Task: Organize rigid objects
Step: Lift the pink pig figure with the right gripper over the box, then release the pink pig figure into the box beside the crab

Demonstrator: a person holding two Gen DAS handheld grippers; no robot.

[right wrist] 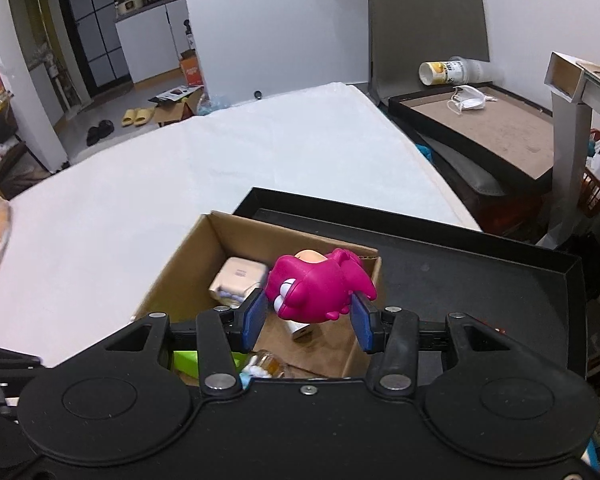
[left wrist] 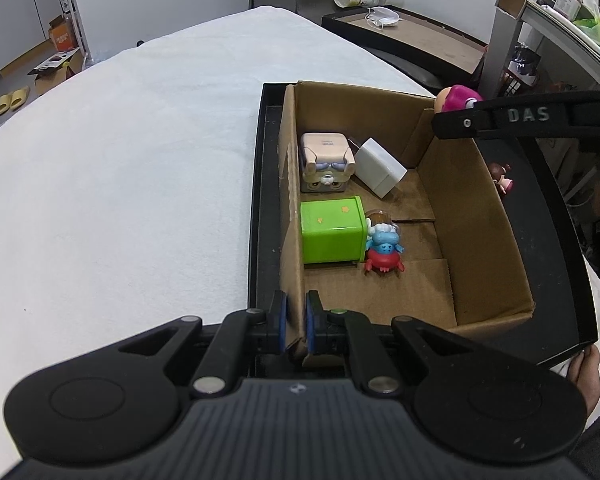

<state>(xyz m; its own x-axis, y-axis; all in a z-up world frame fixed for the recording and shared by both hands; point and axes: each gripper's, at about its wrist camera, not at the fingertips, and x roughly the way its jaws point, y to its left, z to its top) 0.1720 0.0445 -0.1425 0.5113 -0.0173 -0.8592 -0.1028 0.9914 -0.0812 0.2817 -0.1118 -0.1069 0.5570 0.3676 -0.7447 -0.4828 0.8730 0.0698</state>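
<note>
A cardboard box (left wrist: 480,216) sits inside a black tray (left wrist: 266,208). My left gripper (left wrist: 296,326) is shut on the box's near left wall. Inside lie a beige rabbit-face cube (left wrist: 326,160), a white block (left wrist: 380,168), a green cube (left wrist: 332,232) and a blue-and-red figure (left wrist: 384,250). My right gripper (right wrist: 310,320) is shut on a magenta figure (right wrist: 316,288), held above the box (right wrist: 180,264). From the left wrist view that figure (left wrist: 458,98) peeks over the box's far right corner, behind the right gripper's black finger (left wrist: 500,120).
A white cloth (left wrist: 120,160) covers the table left of the tray. A small brown-haired doll (left wrist: 502,176) lies in the tray right of the box. A person's hand (left wrist: 586,376) rests at the tray's near right corner. A second tray (right wrist: 480,128) with a mask stands beyond.
</note>
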